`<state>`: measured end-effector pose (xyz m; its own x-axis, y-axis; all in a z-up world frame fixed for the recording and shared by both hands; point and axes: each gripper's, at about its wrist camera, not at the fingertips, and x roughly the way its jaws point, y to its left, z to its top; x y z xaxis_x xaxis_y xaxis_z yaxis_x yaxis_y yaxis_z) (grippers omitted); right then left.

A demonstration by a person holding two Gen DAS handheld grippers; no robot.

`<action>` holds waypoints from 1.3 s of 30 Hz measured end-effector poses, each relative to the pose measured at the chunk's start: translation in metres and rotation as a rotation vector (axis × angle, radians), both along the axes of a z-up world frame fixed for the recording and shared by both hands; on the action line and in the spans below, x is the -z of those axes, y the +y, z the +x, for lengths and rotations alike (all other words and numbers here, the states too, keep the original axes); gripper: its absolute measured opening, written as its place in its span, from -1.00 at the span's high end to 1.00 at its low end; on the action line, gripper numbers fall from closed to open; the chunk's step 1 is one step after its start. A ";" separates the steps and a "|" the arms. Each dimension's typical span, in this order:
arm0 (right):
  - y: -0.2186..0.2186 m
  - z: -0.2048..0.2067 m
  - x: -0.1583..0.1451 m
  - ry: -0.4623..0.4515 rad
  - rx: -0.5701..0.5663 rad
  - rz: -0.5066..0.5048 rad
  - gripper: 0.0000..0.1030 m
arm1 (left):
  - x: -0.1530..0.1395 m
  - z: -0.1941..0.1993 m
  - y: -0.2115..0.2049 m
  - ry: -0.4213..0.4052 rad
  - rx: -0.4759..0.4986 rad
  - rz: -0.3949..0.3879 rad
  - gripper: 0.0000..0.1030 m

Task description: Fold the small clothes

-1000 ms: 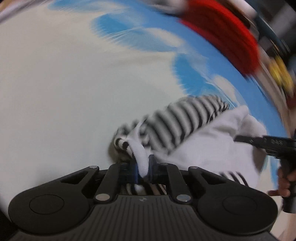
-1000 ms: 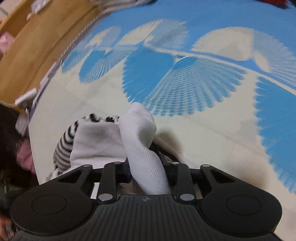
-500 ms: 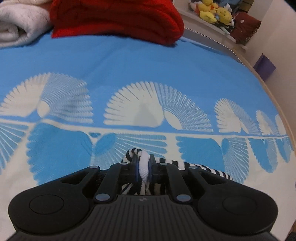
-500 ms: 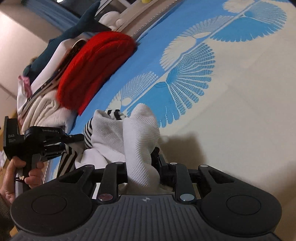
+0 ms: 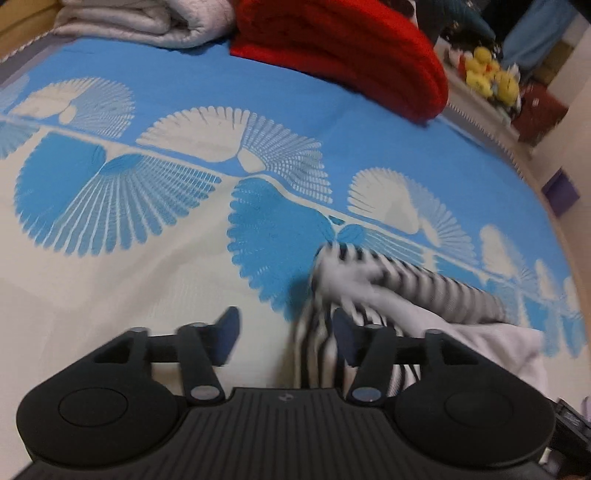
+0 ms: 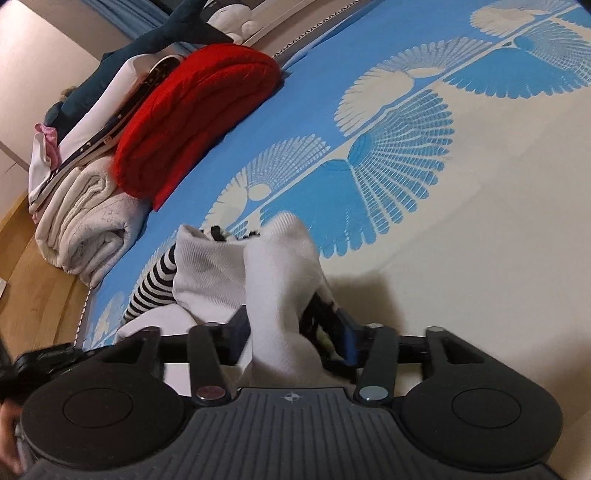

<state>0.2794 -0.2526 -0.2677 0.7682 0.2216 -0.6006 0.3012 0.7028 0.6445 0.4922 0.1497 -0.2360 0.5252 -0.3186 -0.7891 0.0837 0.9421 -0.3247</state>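
A small white garment with black-and-white striped parts [image 5: 399,291] lies bunched on the blue and cream patterned bedspread [image 5: 147,258]. My left gripper [image 5: 284,332] is open and holds nothing; the striped cloth lies just in front of its right finger [image 5: 345,334]. In the right wrist view the same garment [image 6: 221,273] has a white fold standing up between the fingers of my right gripper [image 6: 293,332], whose jaws stand apart around it without pinching. The left gripper's body [image 6: 40,365] shows at the lower left there.
A folded red blanket [image 5: 351,48] and a rolled white quilt [image 5: 147,18] lie at the far edge of the bed; both also show in the right wrist view, red blanket [image 6: 192,110], quilt [image 6: 85,229]. Yellow plush toys [image 5: 487,74] sit beyond. Wooden floor [image 6: 33,295] lies left.
Both grippers have opened and let go of the garment. The left gripper has drawn back and to the left, and the garment has dropped onto the bedspread.
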 end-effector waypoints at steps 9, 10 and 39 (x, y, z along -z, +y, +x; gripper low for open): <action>-0.009 0.013 -0.022 -0.049 -0.076 -0.088 -0.26 | 0.003 -0.018 -0.025 0.018 0.042 -0.025 -0.27; -0.007 0.022 -0.026 -0.055 -0.105 -0.111 -0.31 | 0.006 -0.011 -0.030 0.021 0.036 -0.018 -0.27; -0.003 -0.007 -0.017 0.064 -0.225 0.033 -0.39 | 0.019 -0.136 -0.061 0.182 0.113 -0.009 -0.47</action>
<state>0.2728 -0.2557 -0.2510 0.6578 0.4032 -0.6362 0.1809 0.7354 0.6531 0.3565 0.0889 -0.2550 0.3349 -0.3748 -0.8645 0.1276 0.9271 -0.3525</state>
